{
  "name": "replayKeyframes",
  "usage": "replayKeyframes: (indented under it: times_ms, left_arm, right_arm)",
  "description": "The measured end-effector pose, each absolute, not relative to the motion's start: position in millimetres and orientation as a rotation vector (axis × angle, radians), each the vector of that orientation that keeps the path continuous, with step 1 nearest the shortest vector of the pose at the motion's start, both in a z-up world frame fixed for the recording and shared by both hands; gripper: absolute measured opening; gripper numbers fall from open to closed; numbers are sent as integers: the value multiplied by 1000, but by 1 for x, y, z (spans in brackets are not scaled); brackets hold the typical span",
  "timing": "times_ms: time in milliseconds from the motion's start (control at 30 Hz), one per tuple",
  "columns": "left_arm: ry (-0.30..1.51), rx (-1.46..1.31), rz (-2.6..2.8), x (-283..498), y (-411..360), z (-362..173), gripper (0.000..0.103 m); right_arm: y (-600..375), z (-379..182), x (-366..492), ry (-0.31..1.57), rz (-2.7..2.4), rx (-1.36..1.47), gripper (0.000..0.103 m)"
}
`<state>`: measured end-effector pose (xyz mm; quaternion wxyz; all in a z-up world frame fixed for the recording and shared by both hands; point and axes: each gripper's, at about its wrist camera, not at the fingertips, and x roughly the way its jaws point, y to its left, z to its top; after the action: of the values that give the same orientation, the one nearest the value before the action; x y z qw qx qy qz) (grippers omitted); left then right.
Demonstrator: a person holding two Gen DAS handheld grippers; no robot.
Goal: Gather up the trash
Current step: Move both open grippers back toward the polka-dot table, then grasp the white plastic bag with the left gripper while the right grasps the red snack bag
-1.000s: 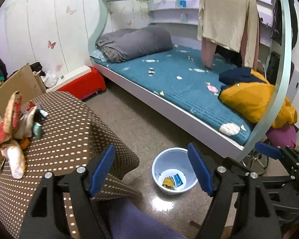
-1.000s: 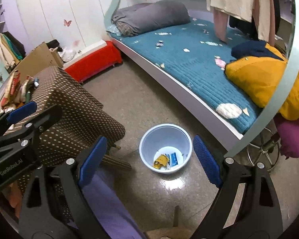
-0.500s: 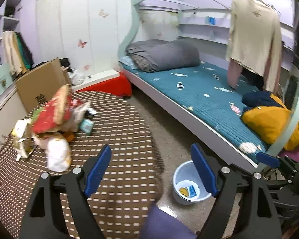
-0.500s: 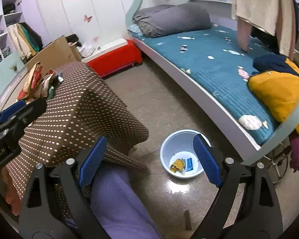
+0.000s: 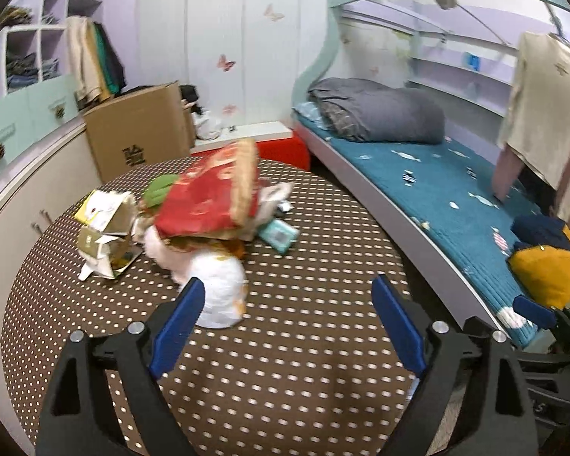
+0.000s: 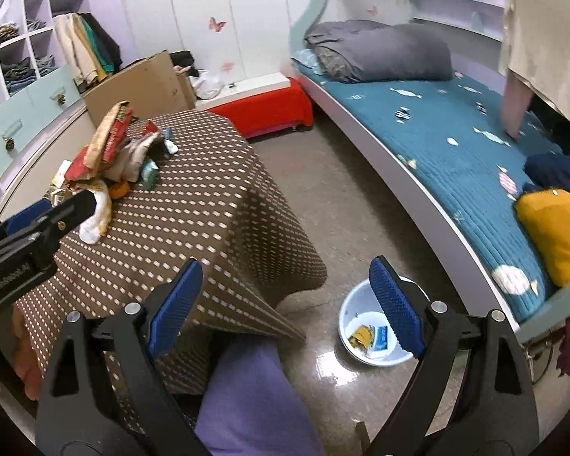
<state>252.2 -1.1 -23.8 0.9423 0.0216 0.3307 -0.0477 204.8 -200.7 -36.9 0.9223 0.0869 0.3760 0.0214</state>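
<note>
Nearest, we record the left gripper [image 5: 285,326] with its blue fingers [image 5: 176,326] spread wide and holding nothing, poised above the table [image 5: 285,380], which wears a brown cloth with white dots. We record the right gripper [image 6: 285,304] likewise with fingers [image 6: 397,306] wide and empty, held over the table's draped edge and the floor [image 6: 323,197]. Beyond the left fingers, we list a white crumpled wrapper [image 5: 220,292] just ahead of the left pad, lying on the table. Behind it, we list the trash pile [image 5: 205,205]: a red and tan snack bag on top, a torn gold and white carton [image 5: 106,235] to its left, a small teal packet [image 5: 279,233] to its right. On the floor beside the table, we list a pale blue basin [image 6: 361,345] holding a yellow scrap and a blue-white packet. Farther off, we list a cardboard box [image 5: 140,129], a red bench [image 6: 262,106], and a bed [image 5: 437,186] with teal quilt and rolled grey duvet.
</note>
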Motion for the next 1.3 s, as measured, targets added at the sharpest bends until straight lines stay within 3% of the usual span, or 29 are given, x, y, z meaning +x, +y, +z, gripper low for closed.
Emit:
replayKeyframes:
  times_ms: [500,567,600,733,1300]
  left_arm:
    - [813,-101,22,314,56,-64,92]
    - [823,-100,54,315,62,-66,62]
    - [833,-108,57,314,65,-67,41]
    - [812,-144,77,296,85,-60,33]
    - [701,-198,167,232,158,-22,24]
  right_arm:
    - [-150,-44,258,815,137,112,88]
    - [-148,-44,260,819,140,116,88]
    - [-147,-44,260,820,142,117,88]
    - [-142,-43,257,821,141,103,88]
    - [-89,-8,267,770,265,68,95]
